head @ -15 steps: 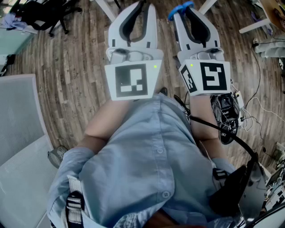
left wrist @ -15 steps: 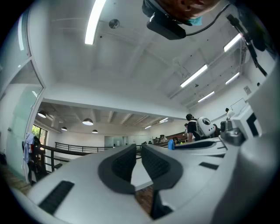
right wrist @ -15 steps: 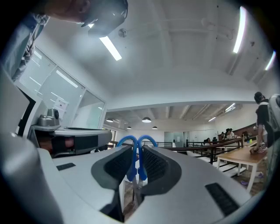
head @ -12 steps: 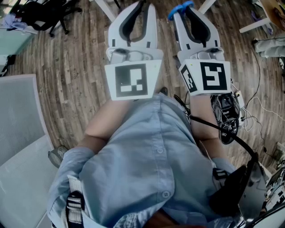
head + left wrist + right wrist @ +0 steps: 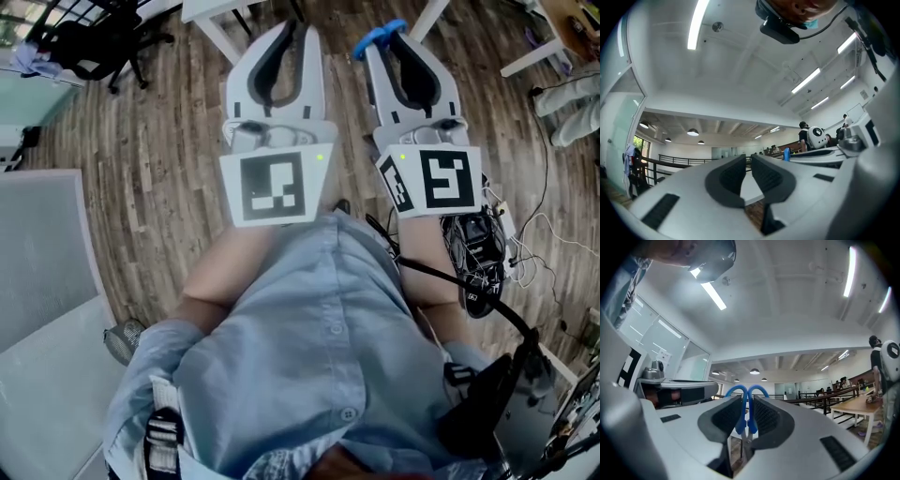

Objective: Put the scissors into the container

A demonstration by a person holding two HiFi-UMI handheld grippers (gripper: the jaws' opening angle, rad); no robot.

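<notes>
Gripping the scissors (image 5: 745,414) in the clenched right gripper (image 5: 746,401), blue handle loops poking out past the jaw tips, metal part tucked lower between the pads. Hovering over a wooden floor (image 5: 159,159), well above it. Carrying nothing in the left gripper (image 5: 747,161), jaws drawn almost together, just beside the right one. Looking down past a light blue shirt (image 5: 319,347).
</notes>
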